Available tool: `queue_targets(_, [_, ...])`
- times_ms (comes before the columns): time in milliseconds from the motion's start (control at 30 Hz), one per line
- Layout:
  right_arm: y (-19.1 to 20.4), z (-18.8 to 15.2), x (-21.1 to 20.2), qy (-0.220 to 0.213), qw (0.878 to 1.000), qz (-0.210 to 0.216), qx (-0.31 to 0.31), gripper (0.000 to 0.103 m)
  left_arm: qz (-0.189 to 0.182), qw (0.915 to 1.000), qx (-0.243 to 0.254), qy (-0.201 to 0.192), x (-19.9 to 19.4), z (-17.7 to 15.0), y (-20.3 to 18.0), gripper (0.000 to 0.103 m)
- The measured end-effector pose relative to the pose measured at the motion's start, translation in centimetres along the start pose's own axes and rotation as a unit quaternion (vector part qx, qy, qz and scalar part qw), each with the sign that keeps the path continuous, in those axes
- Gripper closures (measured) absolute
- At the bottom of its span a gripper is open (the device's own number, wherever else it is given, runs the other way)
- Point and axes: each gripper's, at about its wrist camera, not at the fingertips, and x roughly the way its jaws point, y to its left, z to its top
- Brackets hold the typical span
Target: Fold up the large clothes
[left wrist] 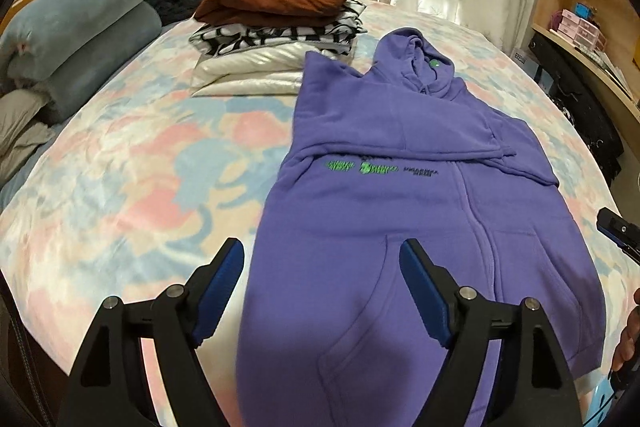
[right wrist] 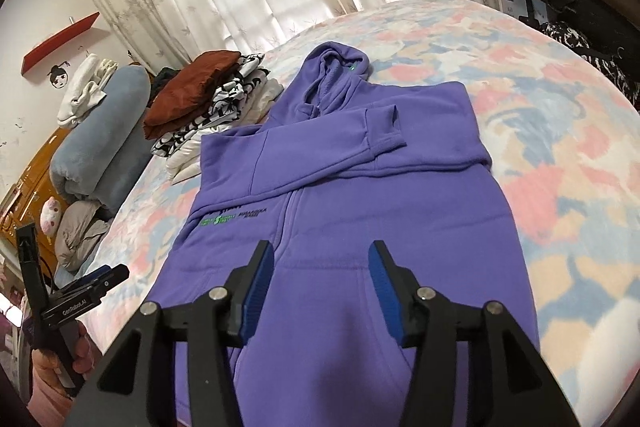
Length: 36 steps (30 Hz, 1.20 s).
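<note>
Two pairs of black jaws with blue pads are mine, and neither has anything in it. My left gripper (left wrist: 322,267) stands spread wide above the near left edge of the purple zip-front hoodie (left wrist: 400,219), one pad over the bedspread, the other over the fabric, nothing pressed between them. My right gripper (right wrist: 322,269) is parted less widely over the lower front of that hoodie (right wrist: 360,211), its pads clear of the cloth.

The hoodie lies flat and face up on the bed's pastel pink, blue and cream patterned bedspread (left wrist: 132,187), hood towards the curtains, both sleeves folded across the chest above the green lettering (left wrist: 362,167). Its hem end runs under my fingers, out of view.

Just beside the hoodie's shoulder sits a stack of folded clothes (left wrist: 276,39): rust-brown on top, black-and-white print below, cream at the bottom. Rolled grey-blue blankets (left wrist: 84,39) lie further left.
</note>
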Motion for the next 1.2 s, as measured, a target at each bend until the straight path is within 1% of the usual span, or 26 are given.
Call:
queue_targets(100, [-0.4, -1.0, -0.8, 0.001, 1.000, -0.002, 0.001, 0.045, -0.004, 1.0000, -0.005, 0.002, -0.4, -1.3, 0.8, 0.023])
queue_targets(233, [-1.5, -2.5, -1.7, 0.004, 1.000, -0.003, 0.011, 0.045, -0.009, 0.9997, -0.022, 0.008, -0.5, -3.2, 2.1, 0.022])
queue_targets(333, [-2.6, -3.5, -2.3, 0.008, 1.000, -0.004, 0.024, 0.044, -0.022, 0.9987, -0.041, 0.023, -0.2, -4.8, 3.5, 0.022])
queue_targets(400, [-3.4, -4.2, -2.6, 0.012, 0.999, -0.003, 0.030, 0.041, -0.029, 0.9978, -0.053, 0.029, 0.1, -5.6, 4.5, 0.022])
queue_targets(467, [-4.2, -4.9, -3.1, 0.018, 0.999, -0.004, 0.035, 0.038, -0.044, 0.9959, -0.070, 0.035, 0.4, -6.4, 5.6, 0.022])
queue_targets(600, [-5.7, -6.1, -4.4, 0.021, 0.999, -0.014, 0.039, 0.038, -0.084, 0.9907, -0.091, 0.056, 1.2, -8.1, 7.2, 0.022])
queue_targets(733, [-7.7, -7.5, -6.1, 0.018, 0.999, -0.021, 0.037, 0.038, -0.121, 0.9881, -0.083, 0.046, 1.2, -9.1, 7.7, 0.022])
queue_targets(833, [-9.4, -8.5, -7.1, 0.020, 0.999, -0.023, 0.040, 0.038, -0.158, 0.9825, -0.085, 0.050, 1.6, -9.1, 8.1, 0.022])
queue_targets(900, [-10.5, -9.0, -7.5, 0.030, 0.998, -0.018, 0.048, 0.038, -0.193, 0.9756, -0.089, 0.056, 1.9, -9.1, 8.4, 0.022])
queue_targets(933, [-10.9, -9.3, -7.5, 0.034, 0.998, -0.012, 0.051, 0.038, -0.216, 0.9707, -0.085, 0.063, 2.3, -9.1, 8.5, 0.022])
queue_targets(1067, [-12.8, -10.5, -6.6, 0.065, 0.995, 0.022, 0.072, 0.038, -0.243, 0.9648, -0.058, 0.081, 3.6, -9.2, 8.4, 0.022])
queue_targets(1200, [-13.3, -10.9, -5.5, 0.071, 0.992, 0.068, 0.085, 0.038, -0.271, 0.9564, -0.059, 0.092, 4.9, -9.0, 8.9, 0.022])
